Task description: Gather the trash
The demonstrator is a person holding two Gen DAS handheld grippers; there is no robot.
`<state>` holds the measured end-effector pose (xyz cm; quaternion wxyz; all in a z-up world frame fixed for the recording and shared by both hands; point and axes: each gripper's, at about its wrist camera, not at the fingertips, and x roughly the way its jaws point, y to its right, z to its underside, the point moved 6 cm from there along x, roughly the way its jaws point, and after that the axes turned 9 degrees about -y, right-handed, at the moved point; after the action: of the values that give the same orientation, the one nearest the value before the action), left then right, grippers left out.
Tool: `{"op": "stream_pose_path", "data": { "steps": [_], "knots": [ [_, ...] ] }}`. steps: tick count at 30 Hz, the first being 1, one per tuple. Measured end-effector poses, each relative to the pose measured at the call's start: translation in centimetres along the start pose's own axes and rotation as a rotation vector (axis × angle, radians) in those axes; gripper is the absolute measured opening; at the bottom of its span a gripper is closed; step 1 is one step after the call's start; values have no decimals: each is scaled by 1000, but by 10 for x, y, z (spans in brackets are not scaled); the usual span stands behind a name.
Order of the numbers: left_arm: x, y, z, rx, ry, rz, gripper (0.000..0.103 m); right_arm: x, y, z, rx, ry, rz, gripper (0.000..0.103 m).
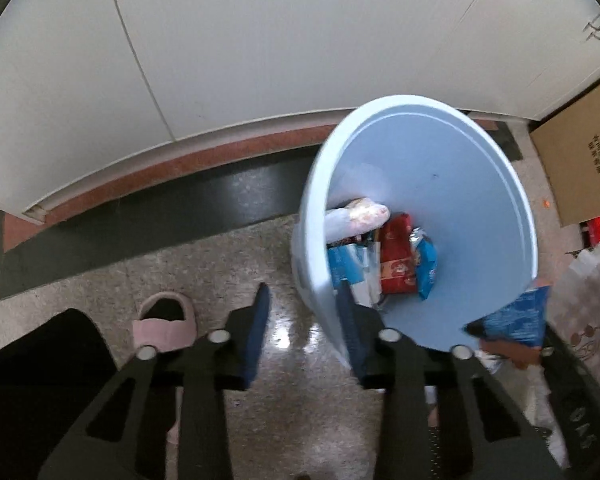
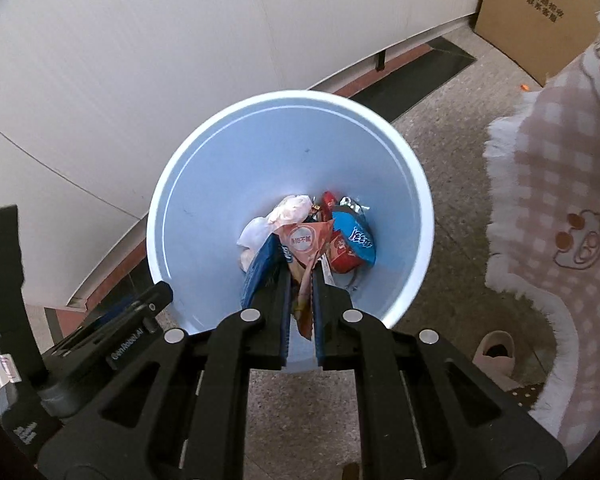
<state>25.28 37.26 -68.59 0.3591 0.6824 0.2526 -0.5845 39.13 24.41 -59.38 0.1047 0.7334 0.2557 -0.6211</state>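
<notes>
A light blue round bin (image 2: 220, 184) stands on the floor against a white wall. At its bottom lie a red packet (image 2: 342, 258), a blue packet (image 2: 354, 240) and crumpled white paper (image 2: 292, 208). Over the bin's mouth, my right gripper (image 2: 302, 280) is shut on an orange snack wrapper (image 2: 304, 244). A dark blue wrapper (image 2: 260, 268) hangs beside its left finger. My left gripper (image 1: 303, 294) is open and straddles the bin (image 1: 460, 184) at its near rim. One finger is inside, close to the wall, and the other stands clear outside. The blue wrapper (image 1: 512, 320) shows at the right.
A cardboard box (image 2: 540, 8) leans at the back right. A pink checked rug (image 2: 560, 200) lies right of the bin. A pink slipper (image 1: 166, 320) sits on the speckled floor, left of my left gripper. Dark cloth (image 1: 40, 360) fills the lower left of the left wrist view.
</notes>
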Motion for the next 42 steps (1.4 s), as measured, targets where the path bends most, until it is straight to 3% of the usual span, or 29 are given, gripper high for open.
{"op": "stream_pose_path", "data": {
  "steps": [2, 14, 15, 17, 18, 19, 27, 28, 32, 34, 37, 42],
  "knots": [
    [2, 4, -1, 18, -8, 30, 14, 5, -1, -1, 1, -6, 3, 9],
    [0, 8, -1, 33, 2, 22, 14, 3, -4, -6, 9, 32, 3, 14],
    [0, 9, -1, 35, 2, 20, 14, 3, -4, -7, 14, 31, 3, 17],
    [0, 9, -1, 43, 4, 15, 14, 1, -2, -8, 27, 29, 5, 32],
    [0, 10, 0, 53, 8, 9, 14, -1, -2, -8, 34, 33, -3, 45],
    [0, 11, 0, 58, 10, 5, 14, -4, 0, -8, 43, 42, -7, 49],
    [-1, 10, -1, 74, -9, 14, 15, -20, 4, -8, 34, 53, -1, 49],
    [-2, 10, 0, 77, -11, 12, 17, -24, 3, -7, 22, 56, 12, 49],
    [-15, 10, 2, 83, 4, -3, 53, -37, 0, -3, -37, 69, 67, 50],
    [-29, 9, 1, 85, 29, -20, 61, -46, -2, -1, -57, 78, 89, 50],
    [-54, 11, 3, 97, 57, -13, 68, -66, -8, 0, -77, 102, 112, 51],
    [-118, 19, 4, 146, 119, -13, 69, -120, -22, -1, -113, 163, 134, 56]
  ]
}}
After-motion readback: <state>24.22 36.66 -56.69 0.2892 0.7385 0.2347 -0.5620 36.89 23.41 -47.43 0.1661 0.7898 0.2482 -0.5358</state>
